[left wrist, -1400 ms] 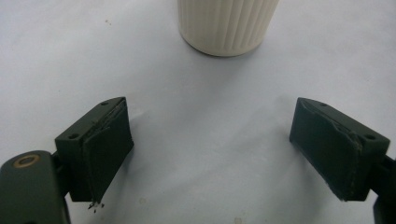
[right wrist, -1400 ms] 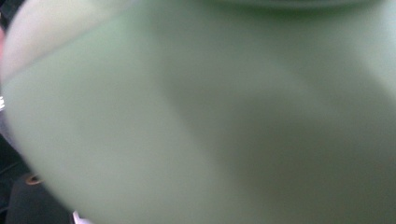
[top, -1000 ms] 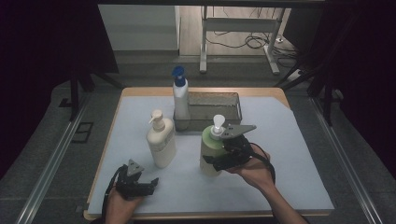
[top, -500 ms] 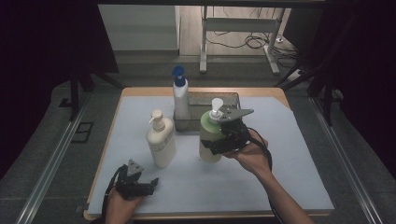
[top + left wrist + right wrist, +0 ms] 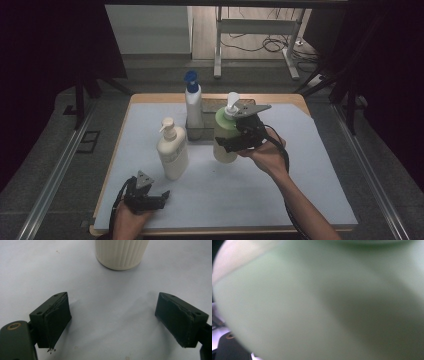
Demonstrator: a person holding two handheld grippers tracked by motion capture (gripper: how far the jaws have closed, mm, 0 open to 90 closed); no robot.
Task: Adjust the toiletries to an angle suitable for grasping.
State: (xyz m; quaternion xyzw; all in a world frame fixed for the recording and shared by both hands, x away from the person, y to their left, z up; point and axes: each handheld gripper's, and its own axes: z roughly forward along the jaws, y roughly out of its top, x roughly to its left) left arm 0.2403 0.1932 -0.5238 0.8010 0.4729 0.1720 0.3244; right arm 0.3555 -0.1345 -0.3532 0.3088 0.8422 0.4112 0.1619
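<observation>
The green pump bottle [image 5: 226,136] hangs clear of the white mat [image 5: 310,200], held upright in the right gripper [image 5: 234,142], whose jaws clamp its body from the side, spread wide around it. In the right gripper view the bottle's pale green wall [image 5: 317,305] sits so close that it blurs. It's just in front of the dark wire basket [image 5: 199,131] at the back of the mat, approx. level with the basket's front rim.

A white spray bottle with a blue trigger top [image 5: 192,102] already stands in the basket's left part. The cream pump bottle [image 5: 172,149] stands on the mat, left of the green one and apart from it (probably next in line).

The left gripper [image 5: 150,199] rests low at the mat's near edge, jaws wide apart with nothing between them; in the left gripper view the ribbed base of the cream bottle [image 5: 121,252] sits ahead of the open jaws.

Step in hand, as I read it: carrying the green bottle to the basket, i.e. mid-transfer. Next move needs the bottle's base lifted over the basket wall, then set down to the right of the spray bottle w/o knocking it. Keep it upright, and loosen the grip only once the base is seated.
</observation>
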